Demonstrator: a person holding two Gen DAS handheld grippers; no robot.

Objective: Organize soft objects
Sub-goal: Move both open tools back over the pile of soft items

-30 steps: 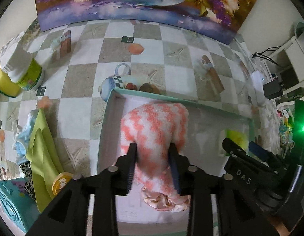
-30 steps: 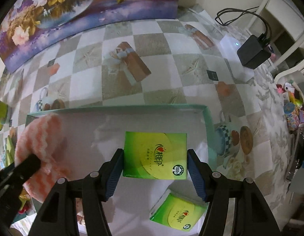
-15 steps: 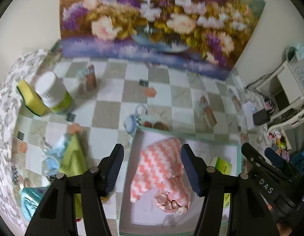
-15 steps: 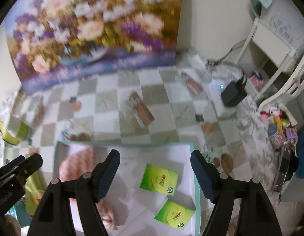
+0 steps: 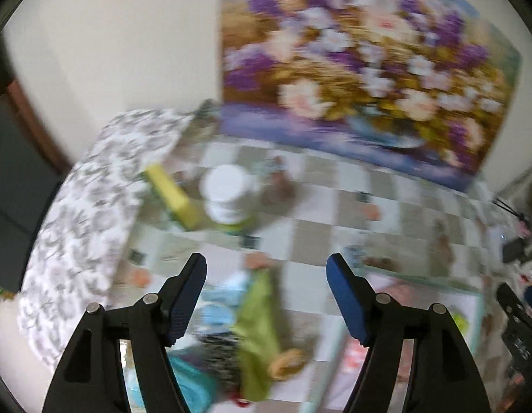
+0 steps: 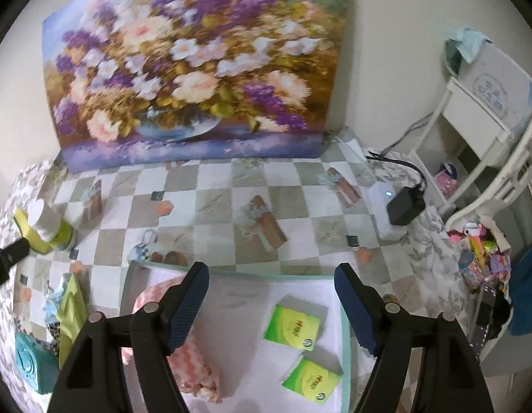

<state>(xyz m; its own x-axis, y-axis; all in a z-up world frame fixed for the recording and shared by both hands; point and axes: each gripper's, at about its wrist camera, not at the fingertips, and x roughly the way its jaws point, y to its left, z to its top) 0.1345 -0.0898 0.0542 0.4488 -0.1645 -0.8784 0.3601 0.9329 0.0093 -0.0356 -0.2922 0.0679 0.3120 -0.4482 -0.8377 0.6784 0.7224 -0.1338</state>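
A pink and white fluffy cloth (image 6: 155,296) and two green tissue packs (image 6: 295,321) (image 6: 312,380) lie in a shallow teal-rimmed tray (image 6: 266,272). My right gripper (image 6: 271,306) is open and empty, held high above the tray. My left gripper (image 5: 266,296) is open and empty, high above a pile of soft things left of the tray: a lime green cloth (image 5: 259,330), a light blue cloth (image 5: 224,296) and a teal item (image 5: 190,382). The left wrist view is blurred. The pile also shows in the right wrist view (image 6: 71,313).
A white-capped bottle (image 5: 229,199) and a yellow sponge (image 5: 171,196) stand at the back left of the checked tablecloth. A flower painting (image 6: 193,69) leans against the wall. A black adapter (image 6: 405,206) on a white box and white shelves (image 6: 479,110) are at the right.
Both grippers opened, let go of the fluffy cloth and a tissue pack in the tray, and rose well above it. The left gripper swung left toward the pile of cloths.
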